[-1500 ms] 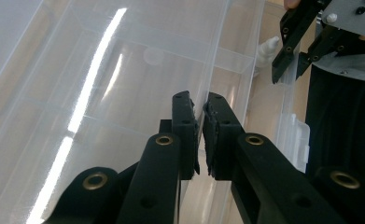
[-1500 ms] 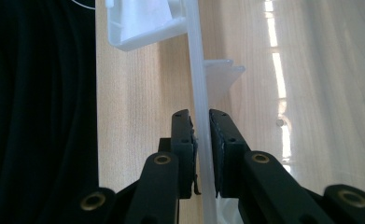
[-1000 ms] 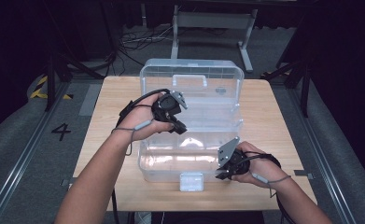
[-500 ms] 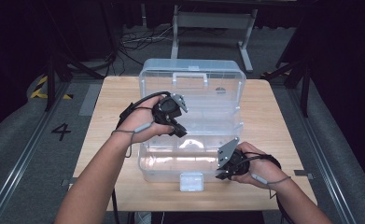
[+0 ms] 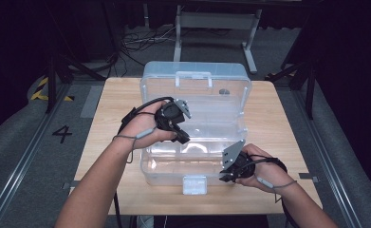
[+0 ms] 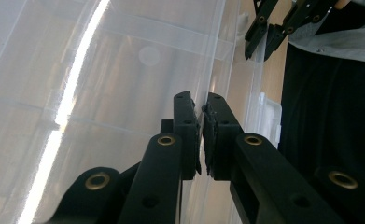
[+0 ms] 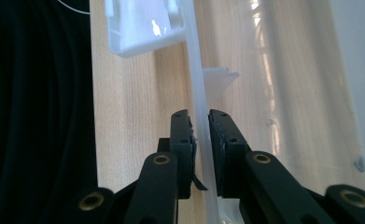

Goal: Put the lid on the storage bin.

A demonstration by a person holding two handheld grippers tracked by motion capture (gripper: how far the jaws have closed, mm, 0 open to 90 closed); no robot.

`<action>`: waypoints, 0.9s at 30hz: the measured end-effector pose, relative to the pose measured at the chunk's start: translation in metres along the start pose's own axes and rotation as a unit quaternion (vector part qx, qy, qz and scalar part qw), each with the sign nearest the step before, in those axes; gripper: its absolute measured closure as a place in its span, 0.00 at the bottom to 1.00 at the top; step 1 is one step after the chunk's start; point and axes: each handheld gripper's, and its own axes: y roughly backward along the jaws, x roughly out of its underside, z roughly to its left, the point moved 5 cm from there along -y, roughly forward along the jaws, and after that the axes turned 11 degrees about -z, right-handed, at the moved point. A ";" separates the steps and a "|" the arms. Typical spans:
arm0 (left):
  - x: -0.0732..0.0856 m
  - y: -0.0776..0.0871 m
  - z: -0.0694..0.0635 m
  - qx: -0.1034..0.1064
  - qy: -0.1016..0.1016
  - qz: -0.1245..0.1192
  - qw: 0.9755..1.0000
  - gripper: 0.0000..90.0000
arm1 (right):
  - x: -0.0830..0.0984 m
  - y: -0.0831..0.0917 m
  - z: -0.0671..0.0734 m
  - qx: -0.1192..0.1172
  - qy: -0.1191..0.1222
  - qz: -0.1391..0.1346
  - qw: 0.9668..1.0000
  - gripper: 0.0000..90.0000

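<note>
Item: clear plastic storage box (image 5: 192,137), lid (image 5: 195,83) swung open and standing at the far side, centre of the high view.
Support: wooden table (image 5: 107,118), box on its middle.
Latch: white clasp (image 5: 194,184) on the near wall, lower centre of the high view, undone.
Left gripper (image 5: 183,138): centre-left of the high view, clenched on a thin clear edge at the box's left side; in the left gripper view the pads (image 6: 189,128) pinch that edge at frame centre.
Right gripper (image 5: 223,178): lower right of the high view, clamped on the near rim (image 7: 201,135) of the box, which runs up between its jaws in the right gripper view.
Change since a second ago: none to speak of; both hands sit where they sat, both grips unaltered, lid at the same angle.
Meaning for the work: judged a pause with the box held firm by two edges; the next move, whether shifting the box or handling the lid, has not begun.
</note>
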 end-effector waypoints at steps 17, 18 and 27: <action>0.006 -0.003 -0.008 0.004 -0.004 0.003 1.000 0.95 | -0.019 0.035 0.004 0.017 0.014 -0.103 0.994 1.00; 0.006 -0.003 -0.008 0.004 -0.004 0.003 1.000 0.95 | -0.020 0.038 0.004 0.021 0.012 -0.112 0.993 1.00; 0.008 -0.005 -0.012 -0.004 -0.009 0.006 1.000 0.95 | -0.024 0.060 -0.006 0.062 -0.038 -0.198 0.978 1.00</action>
